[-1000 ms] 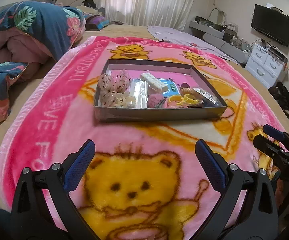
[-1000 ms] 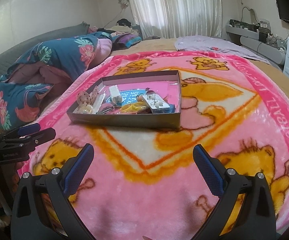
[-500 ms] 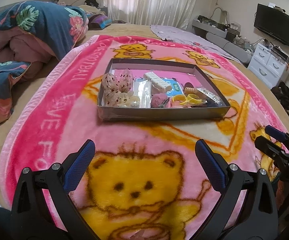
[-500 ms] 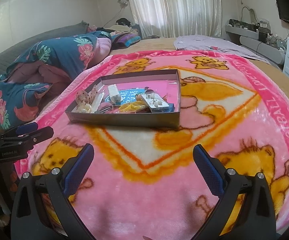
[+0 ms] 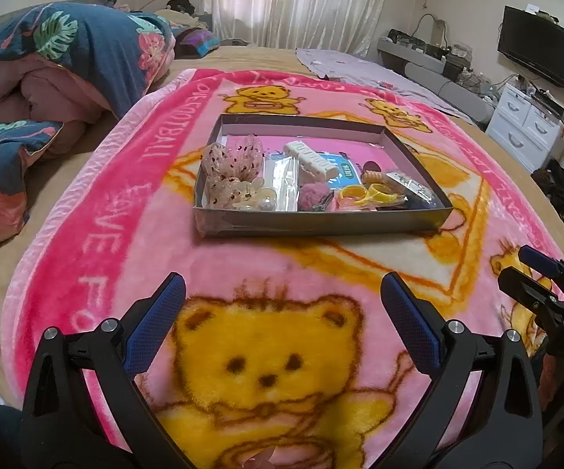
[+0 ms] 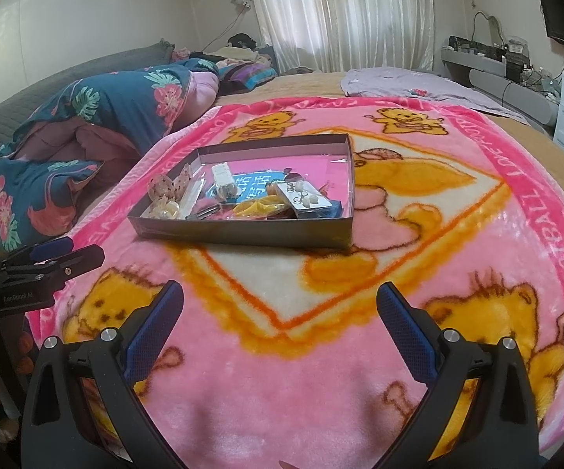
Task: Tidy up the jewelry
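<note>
A shallow grey box [image 5: 321, 223] lies on a pink bear blanket, holding jewelry and hair items: sheer dotted bows [image 5: 232, 162], a white clip [image 5: 313, 159], yellow rings [image 5: 368, 192], a carded earring pack [image 6: 306, 199]. The box also shows in the right wrist view [image 6: 243, 230]. My left gripper [image 5: 282, 297] is open and empty, hovering over the blanket short of the box. My right gripper [image 6: 280, 305] is open and empty, also short of the box. Each gripper shows at the edge of the other's view.
The pink blanket [image 5: 266, 371] covers a bed. A folded floral quilt [image 5: 67, 62] lies at the left. A white drawer unit [image 5: 528, 125] and a wall TV [image 5: 538, 52] stand at the right. Curtains hang at the back.
Both grippers have drifted slightly toward the box, which now looks a little nearer. Both stay open and empty.
</note>
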`<state>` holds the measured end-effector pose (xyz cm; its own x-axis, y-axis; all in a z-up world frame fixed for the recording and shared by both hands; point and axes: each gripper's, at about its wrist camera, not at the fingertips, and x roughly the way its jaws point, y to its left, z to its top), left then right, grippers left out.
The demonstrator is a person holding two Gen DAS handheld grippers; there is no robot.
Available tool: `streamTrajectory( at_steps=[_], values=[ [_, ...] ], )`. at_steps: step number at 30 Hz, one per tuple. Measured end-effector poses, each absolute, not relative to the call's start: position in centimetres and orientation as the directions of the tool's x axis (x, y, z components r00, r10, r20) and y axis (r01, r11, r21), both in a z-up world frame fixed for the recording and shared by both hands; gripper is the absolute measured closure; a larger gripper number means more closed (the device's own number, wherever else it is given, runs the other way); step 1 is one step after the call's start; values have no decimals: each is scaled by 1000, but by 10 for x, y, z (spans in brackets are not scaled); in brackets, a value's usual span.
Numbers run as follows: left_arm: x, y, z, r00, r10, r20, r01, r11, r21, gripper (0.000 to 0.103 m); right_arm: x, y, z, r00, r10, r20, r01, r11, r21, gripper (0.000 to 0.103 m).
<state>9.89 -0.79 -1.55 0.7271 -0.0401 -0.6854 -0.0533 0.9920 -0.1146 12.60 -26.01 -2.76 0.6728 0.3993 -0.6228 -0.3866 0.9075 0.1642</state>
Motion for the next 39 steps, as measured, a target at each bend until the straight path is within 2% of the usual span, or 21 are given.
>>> streamTrajectory(
  at_steps=[39],
  values=[
    [100, -10, -19, 715, -49, -698, -47, 992, -118, 9, 126, -259, -28, 673, 401, -621, -388, 907, 165, 4]
  ],
)
